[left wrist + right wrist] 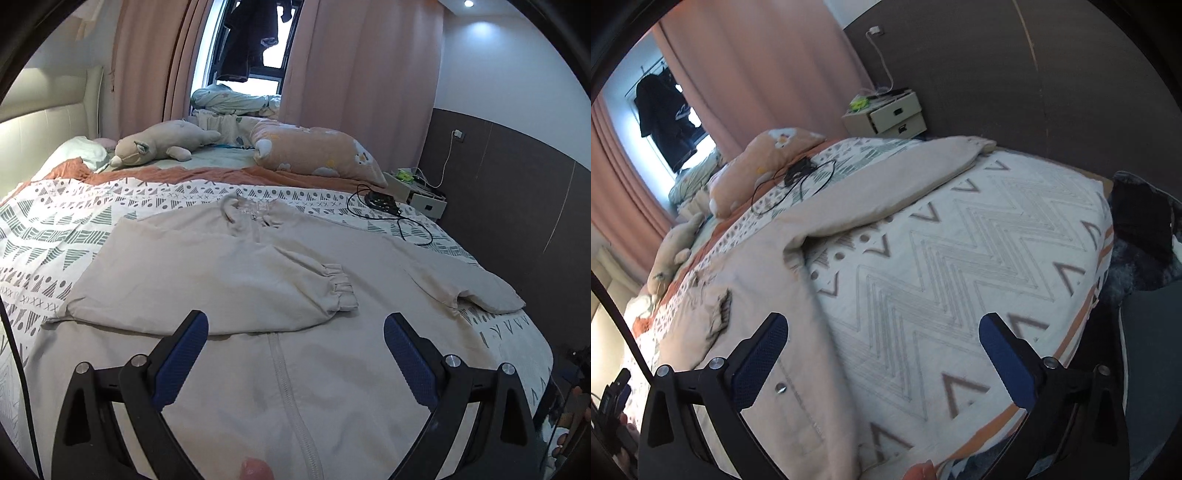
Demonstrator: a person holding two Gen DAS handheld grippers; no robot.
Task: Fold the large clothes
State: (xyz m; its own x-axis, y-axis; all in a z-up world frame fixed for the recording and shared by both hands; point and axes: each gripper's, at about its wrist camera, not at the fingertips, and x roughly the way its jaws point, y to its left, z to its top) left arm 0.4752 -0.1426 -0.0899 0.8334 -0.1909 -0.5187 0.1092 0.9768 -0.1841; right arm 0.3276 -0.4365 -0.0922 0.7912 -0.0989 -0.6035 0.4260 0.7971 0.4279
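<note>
Jaws of the left gripper (295, 328) and right gripper (882, 332) are held wide, empty, above the jacket (258, 258) spread on the bed (997, 240).

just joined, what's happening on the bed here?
A person with a handheld gripper in each hand is folding a beige zip-up garment spread on the patterned bedspread. One sleeve is already folded across the chest; the other sleeve still lies stretched out. The left gripper and right gripper are both open and hold nothing.
</note>
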